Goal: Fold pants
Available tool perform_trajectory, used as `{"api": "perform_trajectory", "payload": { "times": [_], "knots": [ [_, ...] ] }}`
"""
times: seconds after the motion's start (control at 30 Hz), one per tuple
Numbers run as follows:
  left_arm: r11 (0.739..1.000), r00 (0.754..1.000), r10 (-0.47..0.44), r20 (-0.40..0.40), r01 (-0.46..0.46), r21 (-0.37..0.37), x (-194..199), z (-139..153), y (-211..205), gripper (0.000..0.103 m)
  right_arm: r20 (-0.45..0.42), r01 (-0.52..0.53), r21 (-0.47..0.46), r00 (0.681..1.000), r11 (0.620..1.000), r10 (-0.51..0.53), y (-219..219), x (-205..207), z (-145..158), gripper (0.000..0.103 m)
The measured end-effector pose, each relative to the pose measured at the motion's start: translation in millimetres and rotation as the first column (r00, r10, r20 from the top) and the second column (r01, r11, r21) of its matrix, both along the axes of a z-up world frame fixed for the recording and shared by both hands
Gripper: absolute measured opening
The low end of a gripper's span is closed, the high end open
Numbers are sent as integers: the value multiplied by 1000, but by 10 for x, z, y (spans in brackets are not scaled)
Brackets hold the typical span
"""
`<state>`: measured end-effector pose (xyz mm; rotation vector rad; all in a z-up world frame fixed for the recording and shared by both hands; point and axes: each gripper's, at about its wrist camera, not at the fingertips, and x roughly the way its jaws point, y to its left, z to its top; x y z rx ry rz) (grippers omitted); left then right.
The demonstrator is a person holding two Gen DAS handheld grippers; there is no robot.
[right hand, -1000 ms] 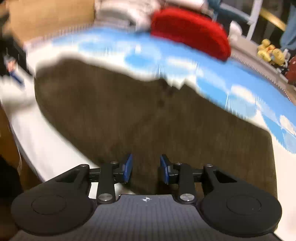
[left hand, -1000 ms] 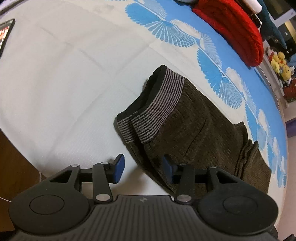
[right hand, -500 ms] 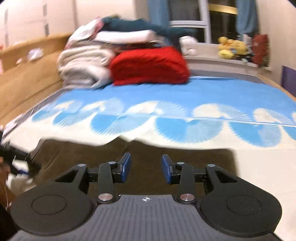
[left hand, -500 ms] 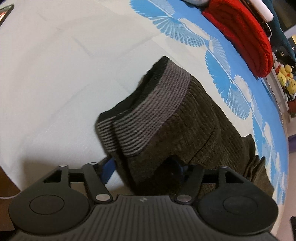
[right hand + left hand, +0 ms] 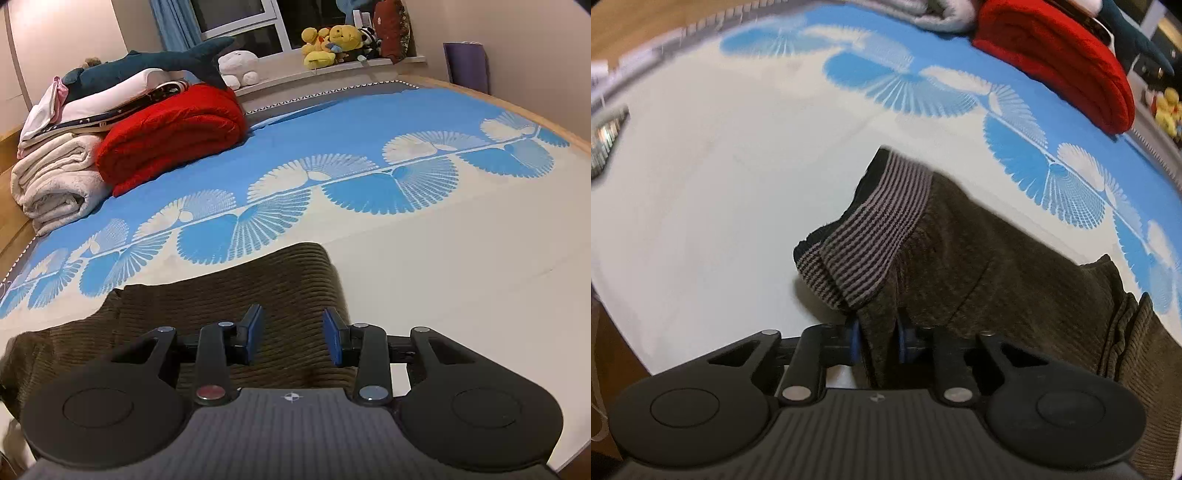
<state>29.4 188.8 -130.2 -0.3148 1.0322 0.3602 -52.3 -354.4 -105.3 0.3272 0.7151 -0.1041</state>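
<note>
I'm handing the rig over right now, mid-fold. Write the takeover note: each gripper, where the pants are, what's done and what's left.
Left gripper: jaws have just been closing and now pinch the brown pants just below the striped waistband.
Right gripper: open, above the other end of the pants, holding nothing.
Pants lie lengthwise on the bed sheet, legs apparently already together.
Left: grip the far end with the right gripper, bring the ends together, flatten.

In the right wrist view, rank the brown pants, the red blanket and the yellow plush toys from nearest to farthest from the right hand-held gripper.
1. Brown pants: directly under the right hand-held gripper, on the bed's near side.
2. Red blanket: folded, far left on the bed.
3. Yellow plush toys: on the windowsill, beyond the bed.
</note>
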Motion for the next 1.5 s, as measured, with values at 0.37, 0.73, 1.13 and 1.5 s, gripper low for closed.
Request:
{"api": "perform_trajectory", "payload": {
  "times": [0.37,0.73,1.13,1.5],
  "knots": [
    [721,815,-564,132,408,560,-161,1172,-3050,14,-60,153,194,988,969,-144,-624,67,-199,39],
    [372,390,-920,31,848,378,-1030,34,-4583,41,-89,256,333,967,908,-240,-1145,-130,-367,39],
    [618,634,-769,-77,769,166,-445,-408,-3015,33,-120,32,429,993,903,22,-630,124,-415,71],
    [645,655,-755,5,742,179,-616,-355,-2896,33,-116,-88,203,987,975,113,-137,109,-300,31]
  ]
}}
